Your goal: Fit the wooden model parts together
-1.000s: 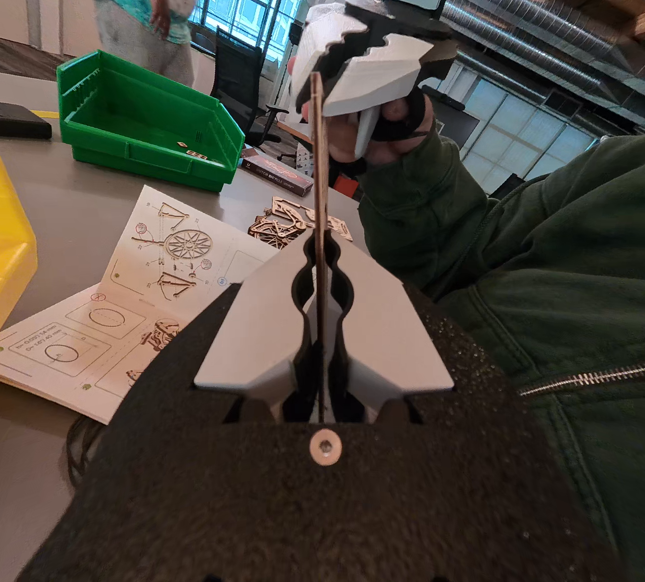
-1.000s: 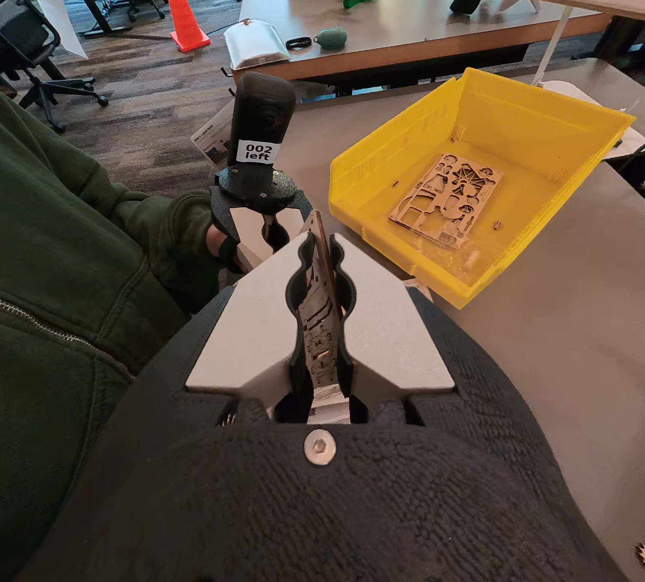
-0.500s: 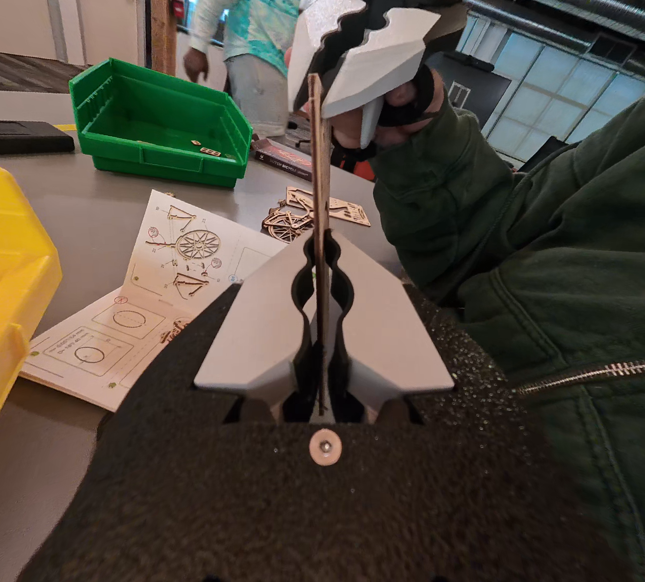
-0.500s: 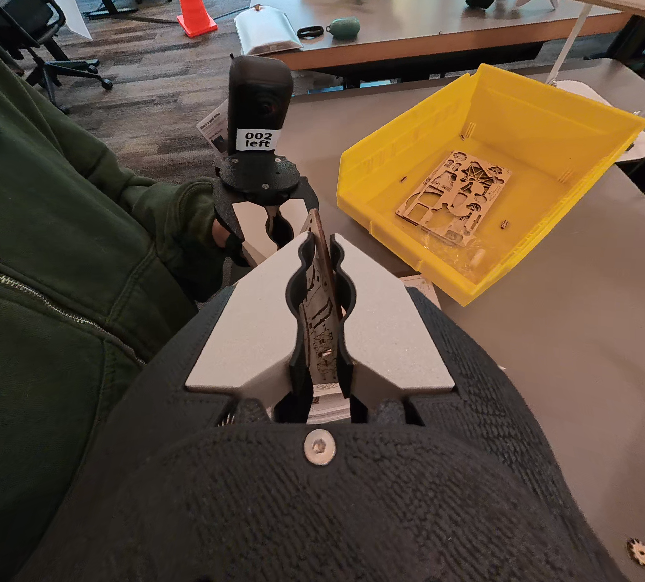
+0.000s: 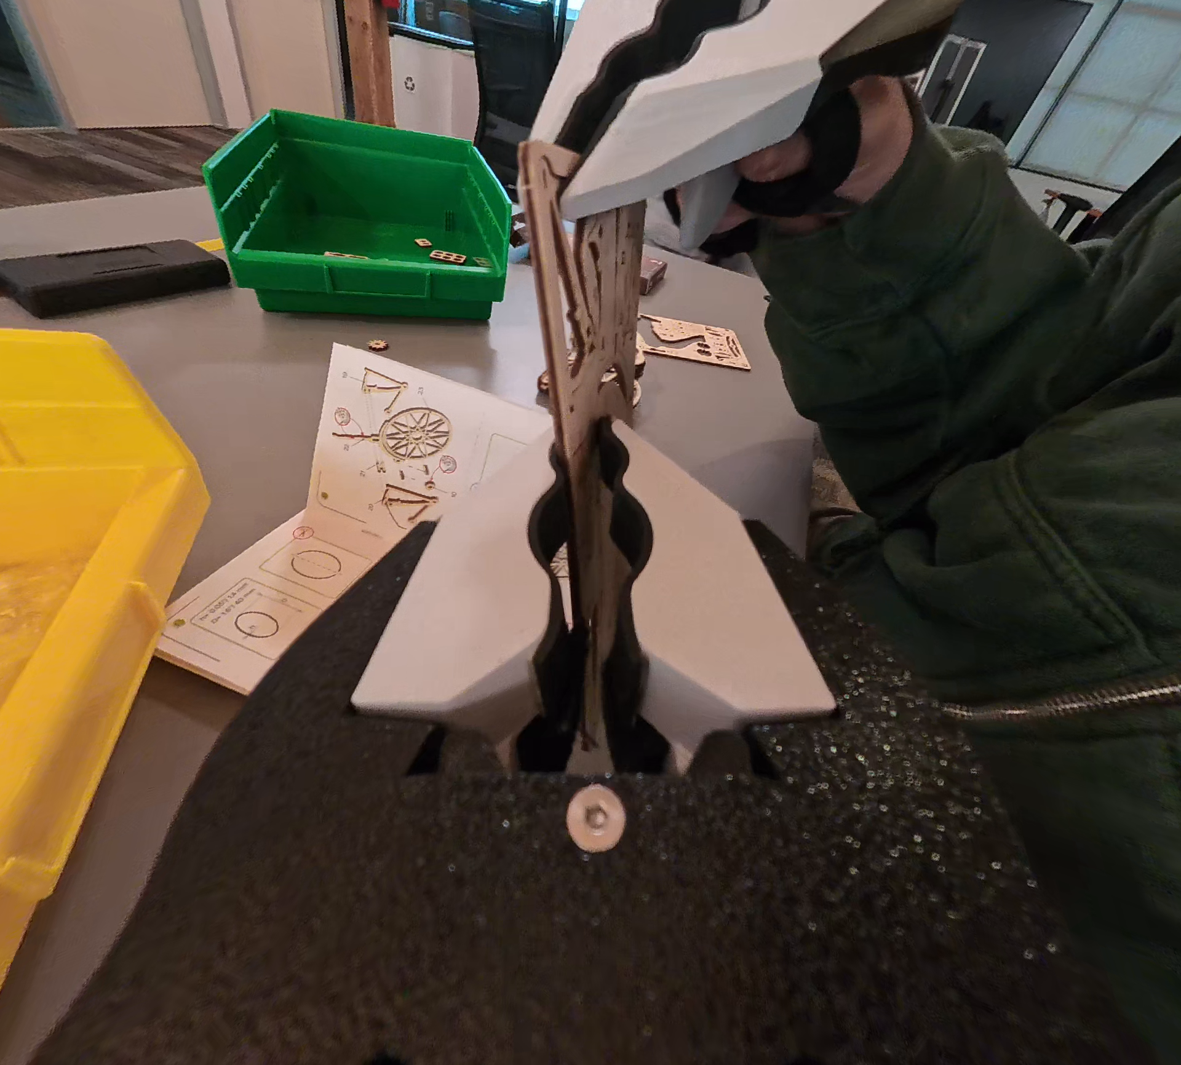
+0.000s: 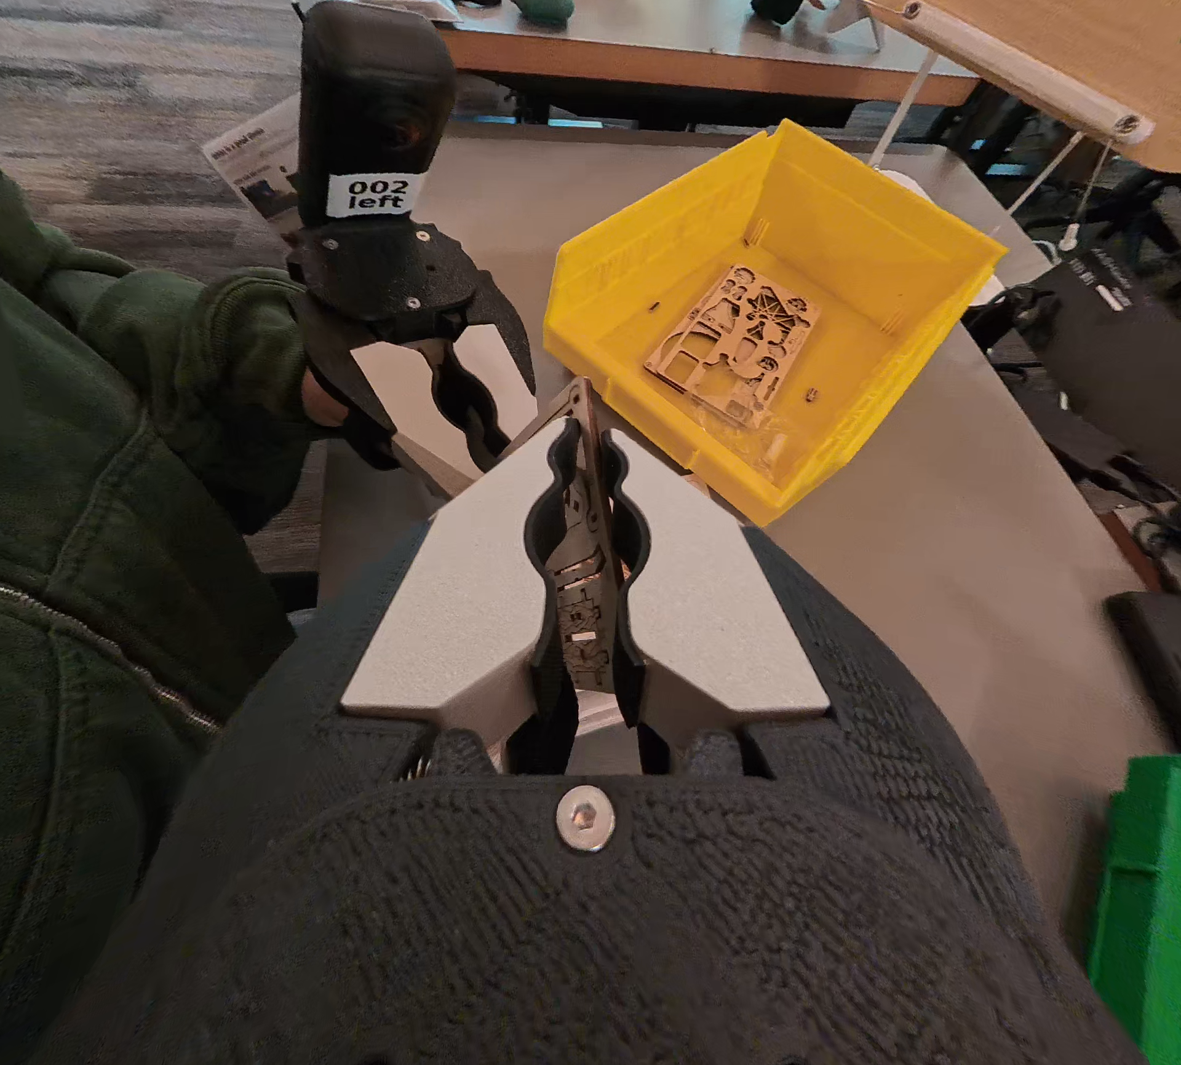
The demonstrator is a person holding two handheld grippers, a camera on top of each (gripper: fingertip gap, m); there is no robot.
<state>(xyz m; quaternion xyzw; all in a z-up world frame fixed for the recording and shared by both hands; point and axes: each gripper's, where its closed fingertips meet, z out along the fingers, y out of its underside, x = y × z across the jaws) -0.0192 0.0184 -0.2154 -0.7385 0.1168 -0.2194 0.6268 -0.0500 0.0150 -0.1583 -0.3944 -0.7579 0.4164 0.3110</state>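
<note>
A thin laser-cut wooden sheet (image 5: 591,293) stands upright above the grey table, held at both ends. My left gripper (image 5: 588,437) is shut on its lower end. My right gripper (image 5: 557,169) comes down from above and is shut on its top corner. In the right wrist view the same sheet (image 6: 585,587) runs between the shut pads of my right gripper (image 6: 585,437), and my left gripper (image 6: 473,446) shows beyond it, held by a green-sleeved arm. The sheet's face is turned slightly toward the left camera.
A folded instruction sheet (image 5: 383,459) lies on the table, with loose wooden parts (image 5: 696,338) behind it. A green bin (image 5: 358,280) stands at the back and a black box (image 5: 108,274) beside it. A yellow bin (image 6: 645,459) holds another wooden sheet (image 6: 735,331). Across from one pair of fingers to the other is roughly 6 cm.
The two grippers have come closer together and the sheet has twisted, so its face now shows in the left wrist view. The person in the background has left the view.
</note>
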